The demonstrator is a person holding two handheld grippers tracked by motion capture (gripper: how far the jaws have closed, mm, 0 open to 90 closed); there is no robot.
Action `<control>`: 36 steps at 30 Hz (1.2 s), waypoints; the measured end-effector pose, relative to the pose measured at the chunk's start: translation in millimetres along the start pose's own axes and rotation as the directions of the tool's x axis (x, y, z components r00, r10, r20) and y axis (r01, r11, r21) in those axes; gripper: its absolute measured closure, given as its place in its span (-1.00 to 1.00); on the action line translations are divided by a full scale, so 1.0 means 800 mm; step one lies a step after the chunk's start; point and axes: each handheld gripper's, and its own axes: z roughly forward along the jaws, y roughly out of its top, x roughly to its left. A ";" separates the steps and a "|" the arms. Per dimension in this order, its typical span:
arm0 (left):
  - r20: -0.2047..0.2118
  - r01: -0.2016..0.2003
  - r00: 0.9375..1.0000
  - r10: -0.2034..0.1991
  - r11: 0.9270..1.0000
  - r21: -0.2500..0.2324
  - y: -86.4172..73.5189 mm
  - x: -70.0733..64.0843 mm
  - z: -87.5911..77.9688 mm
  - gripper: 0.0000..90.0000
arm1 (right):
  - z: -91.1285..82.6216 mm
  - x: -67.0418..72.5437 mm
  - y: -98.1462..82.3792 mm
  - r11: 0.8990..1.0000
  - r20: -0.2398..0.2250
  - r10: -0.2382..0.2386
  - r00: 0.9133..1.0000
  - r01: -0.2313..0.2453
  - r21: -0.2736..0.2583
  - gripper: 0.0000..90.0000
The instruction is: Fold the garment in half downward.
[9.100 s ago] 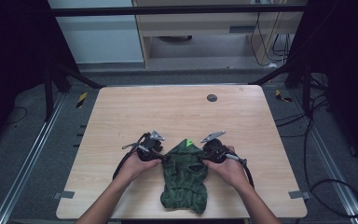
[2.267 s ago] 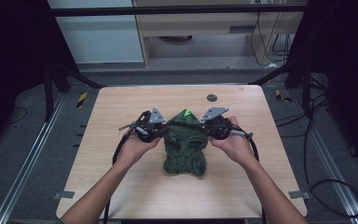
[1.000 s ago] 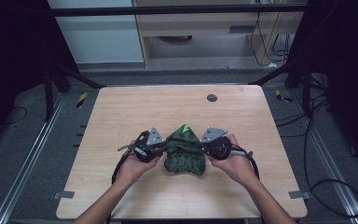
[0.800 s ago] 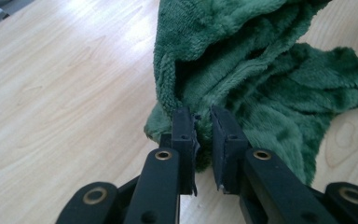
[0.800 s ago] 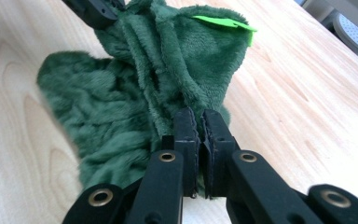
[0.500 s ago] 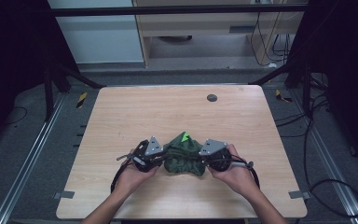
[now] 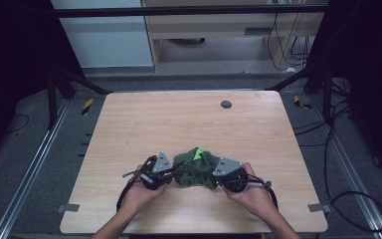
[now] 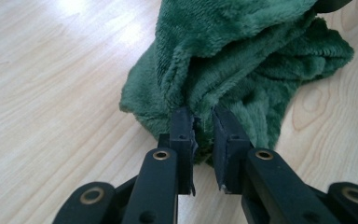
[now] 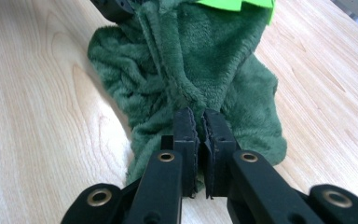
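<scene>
from my seat at the remote station, going left to right: my left claw (image 7: 173, 174) sits near the front edge of the wooden worktop (image 7: 144, 119), its grey three-cornered plate up, clenched on the left edge of the dark green fleece garment (image 7: 195, 169). in the left gripper view the left claw (image 8: 204, 122) has a fold of that plush cloth (image 8: 242, 60) pinched between its pads, though a sliver of gap shows lower down between the jaws, so i'd say the grip is on the fabric's edge rather than deep into it.

the garment lies bunched in a heap between my two hands, resting on the worktop, with a bright green patch (image 7: 197, 153) on its upper side.

my right claw (image 7: 216, 175) is clamped on the right edge of the bundle. in the right gripper view the right claw (image 9: 199, 122) has its jaws nearly together with a seam of the fleece (image 9: 200, 60) squeezed between them; the bright green patch (image 9: 235, 3) shows at the top.

further back on the worktop, well apart from everything, is a small dark round disc (image 7: 226, 104).
</scene>
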 end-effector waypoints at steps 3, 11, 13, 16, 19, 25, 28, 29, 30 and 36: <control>0.005 0.006 1.000 -0.006 1.000 -0.003 -0.003 -0.001 -0.001 0.72 | 0.001 0.003 -0.003 1.000 -0.005 -0.005 1.000 0.005 0.004 0.89; 0.006 -0.003 1.000 0.003 1.000 -0.012 -0.003 -0.002 -0.020 0.63 | 0.001 0.005 -0.009 1.000 -0.016 -0.002 1.000 0.002 0.000 0.89; 0.002 -0.002 1.000 0.002 1.000 -0.022 -0.002 -0.001 -0.026 0.63 | 0.000 0.006 -0.009 1.000 -0.018 -0.001 1.000 0.001 0.000 0.89; -0.010 -0.001 1.000 0.001 0.999 -0.038 0.004 0.004 -0.033 0.64 | -0.001 0.006 -0.010 1.000 -0.023 -0.004 1.000 0.004 0.000 0.89; -0.016 0.000 1.000 -0.001 0.999 -0.043 0.012 0.013 -0.034 0.63 | -0.001 0.007 -0.011 1.000 -0.024 -0.004 1.000 0.004 0.000 0.89; 0.014 0.035 0.999 -0.034 0.998 -0.061 0.026 0.027 -0.030 0.65 | -0.001 0.006 -0.011 1.000 -0.026 -0.003 1.000 0.003 0.001 0.89; 0.015 0.039 0.999 -0.038 0.997 -0.060 0.031 0.031 -0.027 0.65 | -0.001 0.006 -0.011 1.000 -0.027 -0.004 1.000 0.004 0.001 0.89; 0.027 0.042 0.999 -0.040 0.998 -0.056 0.033 0.032 -0.024 0.65 | -0.001 0.007 -0.011 1.000 -0.028 -0.004 1.000 0.004 0.001 0.89; 0.036 0.045 0.998 -0.043 0.998 -0.053 0.034 0.033 -0.022 0.63 | -0.001 0.007 -0.011 1.000 -0.028 -0.004 1.000 0.004 0.001 0.89; 0.098 0.028 0.995 -0.027 1.000 -0.006 0.035 0.026 -0.003 0.51 | -0.002 0.007 -0.012 1.000 -0.030 -0.002 1.000 0.002 0.001 0.88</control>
